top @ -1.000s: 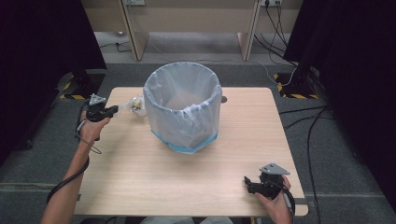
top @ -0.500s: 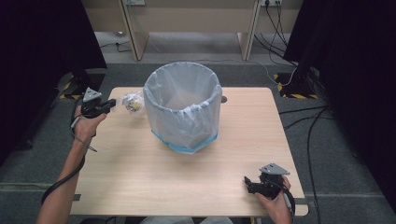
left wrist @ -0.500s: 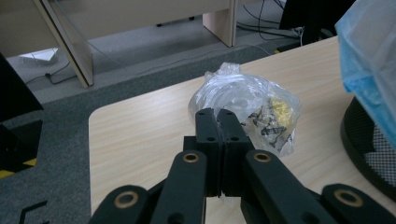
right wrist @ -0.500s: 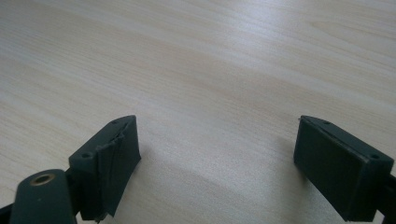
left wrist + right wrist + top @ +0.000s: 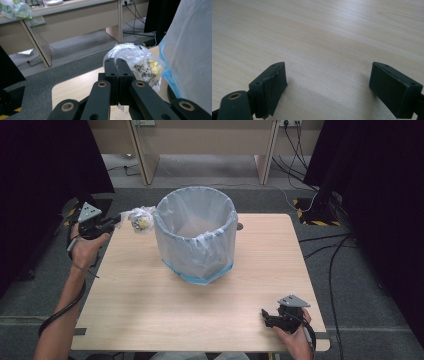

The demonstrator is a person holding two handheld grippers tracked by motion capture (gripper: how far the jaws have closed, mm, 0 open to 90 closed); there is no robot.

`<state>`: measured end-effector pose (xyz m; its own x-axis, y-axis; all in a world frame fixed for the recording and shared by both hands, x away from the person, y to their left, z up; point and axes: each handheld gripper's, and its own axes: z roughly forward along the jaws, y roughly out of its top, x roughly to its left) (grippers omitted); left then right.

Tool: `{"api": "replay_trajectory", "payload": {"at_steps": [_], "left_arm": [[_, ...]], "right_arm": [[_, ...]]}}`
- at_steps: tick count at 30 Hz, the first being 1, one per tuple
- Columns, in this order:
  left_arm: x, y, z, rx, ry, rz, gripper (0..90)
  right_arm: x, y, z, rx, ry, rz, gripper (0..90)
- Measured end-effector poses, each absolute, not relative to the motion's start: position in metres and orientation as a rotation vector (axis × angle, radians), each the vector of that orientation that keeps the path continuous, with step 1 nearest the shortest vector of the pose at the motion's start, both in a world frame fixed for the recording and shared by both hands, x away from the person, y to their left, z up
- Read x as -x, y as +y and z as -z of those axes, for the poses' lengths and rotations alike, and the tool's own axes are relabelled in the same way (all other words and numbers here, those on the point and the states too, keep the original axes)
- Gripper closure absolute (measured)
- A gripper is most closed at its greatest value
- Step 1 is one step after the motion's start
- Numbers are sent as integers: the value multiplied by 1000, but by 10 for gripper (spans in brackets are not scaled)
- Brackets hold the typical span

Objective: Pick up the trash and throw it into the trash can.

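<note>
A clear plastic bag [image 5: 138, 218] with yellow and white contents hangs in the air just left of the bin's rim, above the table's far left corner. My left gripper [image 5: 116, 220] is shut on its crumpled top; in the left gripper view the bag [image 5: 140, 62] bulges past the closed jaws, with the tips [image 5: 116, 63] pinching the film. The bin [image 5: 196, 234] is lined with a pale translucent bag over a blue base and stands upright at the table's middle back. My right gripper [image 5: 264, 316] rests open near the front right edge, its fingers [image 5: 272, 86] wide apart over bare wood.
The light wooden table [image 5: 150, 320] has free surface in front of the bin and to its right. Desk legs and cables [image 5: 305, 150] lie on the grey floor beyond. Dark curtains flank both sides.
My left gripper has lifted the plastic bag off the table and carried it up and toward the bin's rim. The right gripper has stayed put.
</note>
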<state>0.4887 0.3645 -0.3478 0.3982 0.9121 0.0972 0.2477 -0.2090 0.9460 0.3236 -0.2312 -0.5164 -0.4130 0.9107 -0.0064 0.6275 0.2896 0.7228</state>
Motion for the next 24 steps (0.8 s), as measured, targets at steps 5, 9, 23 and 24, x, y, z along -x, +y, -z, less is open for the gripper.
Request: {"api": "replay_trajectory", "payload": {"at_steps": [5,9,23,24], "left_arm": [[-486,364,329,-1689,1001,-864,886],[-485,362,315,-1695,979,-866,886],[-479,358,267,-1738,903,-851,885],[-479,356,263,-1738,895,-850,885]], "right_arm": [[-324,-231,516,-1373,2146,-912,145],[-324,-231,516,-1378,2146,-912,145],[-324,-231,516,-1378,2146,-911,145],[-324,-231,516,-1378,2147,-911,145]]}}
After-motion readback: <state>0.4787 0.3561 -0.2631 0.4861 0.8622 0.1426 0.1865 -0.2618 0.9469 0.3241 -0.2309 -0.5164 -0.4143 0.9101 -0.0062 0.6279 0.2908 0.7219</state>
